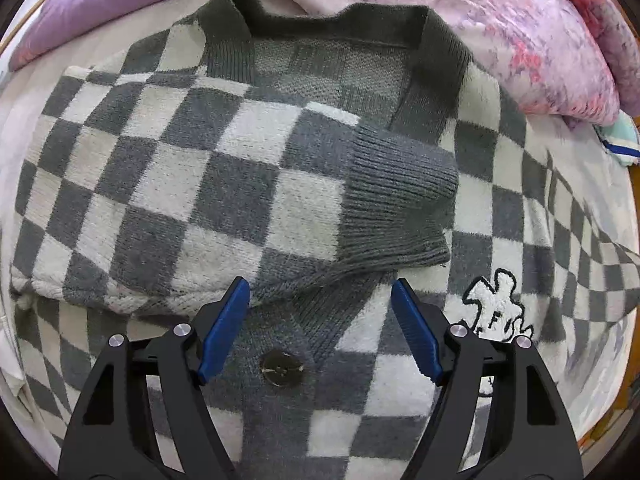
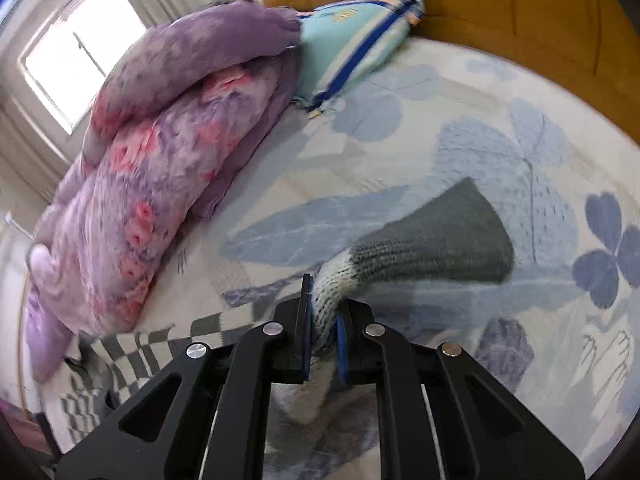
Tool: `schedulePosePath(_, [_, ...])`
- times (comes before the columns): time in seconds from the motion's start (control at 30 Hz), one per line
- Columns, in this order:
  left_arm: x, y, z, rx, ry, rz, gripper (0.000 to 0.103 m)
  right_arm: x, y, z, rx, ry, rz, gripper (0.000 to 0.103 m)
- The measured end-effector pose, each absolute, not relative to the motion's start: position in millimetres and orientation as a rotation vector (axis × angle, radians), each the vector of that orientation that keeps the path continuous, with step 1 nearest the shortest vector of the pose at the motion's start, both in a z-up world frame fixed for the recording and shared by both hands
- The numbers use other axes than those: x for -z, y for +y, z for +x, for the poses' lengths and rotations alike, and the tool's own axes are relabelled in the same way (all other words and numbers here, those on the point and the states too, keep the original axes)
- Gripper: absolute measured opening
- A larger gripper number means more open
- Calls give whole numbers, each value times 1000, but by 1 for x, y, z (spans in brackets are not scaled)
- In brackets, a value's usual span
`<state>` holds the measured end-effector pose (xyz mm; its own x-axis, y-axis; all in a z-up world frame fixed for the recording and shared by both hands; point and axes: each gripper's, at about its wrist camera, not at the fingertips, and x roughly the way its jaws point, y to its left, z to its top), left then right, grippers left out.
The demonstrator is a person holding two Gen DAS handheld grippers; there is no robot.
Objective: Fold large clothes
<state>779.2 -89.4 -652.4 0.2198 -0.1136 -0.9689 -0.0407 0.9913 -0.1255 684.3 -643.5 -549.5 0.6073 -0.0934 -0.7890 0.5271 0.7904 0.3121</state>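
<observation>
A grey-and-white checked knit cardigan (image 1: 248, 184) lies spread flat on the bed (image 2: 460, 128), filling most of the left wrist view. Its dark ribbed neckband (image 1: 384, 20) sits toward twelve o'clock, close under the pink and purple floral quilt (image 1: 532, 40) bunched along the top edge. One sleeve (image 1: 192, 168) is folded across the chest from nine o'clock toward three, and its ribbed grey cuff (image 1: 400, 196) ends just right of centre, lying on the body of the garment.

The left gripper (image 1: 320, 332) hangs over the front placket, pointing steeply down, released: its blue pads (image 1: 224, 328) stand wide apart with nothing between them. A round metal button (image 1: 282, 368) shows in the gap at six o'clock, and a white embroidered patch (image 1: 496, 308) with a black outline lies at about four o'clock, just beside the right-hand finger.

In the right wrist view (blurred by motion) the right gripper (image 2: 324, 336) is clenched on the other sleeve (image 2: 332, 300): the knit is squeezed into a narrow bunch between the pads, and its grey cuff (image 2: 448, 236) fans out beyond the fingertips toward two o'clock, lifted off the pale blue-flowered sheet. Part of the checked body (image 2: 132, 356) trails away at eight o'clock. The quilt (image 2: 160, 152) is heaped at ten o'clock, a striped turquoise pillow (image 2: 356, 36) lies at twelve, and behind it runs a wooden headboard (image 2: 520, 4). A bright window (image 2: 84, 48) shows at eleven o'clock.
</observation>
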Motion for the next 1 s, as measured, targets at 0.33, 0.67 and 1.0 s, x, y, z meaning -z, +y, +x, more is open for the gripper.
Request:
schedulePosePath(0.33, [603,23,758,-33,1225,-251,75,461,-419,725,98,733,238,9])
schedulePosePath(0.67, [593,150,744,-160,1190,-301,75,513,-91,768,-310,872,115,9])
schedulePosePath(1.0, [606,226,724,-232,1192,-427,75,626,-6,775,-388,1211,69,29])
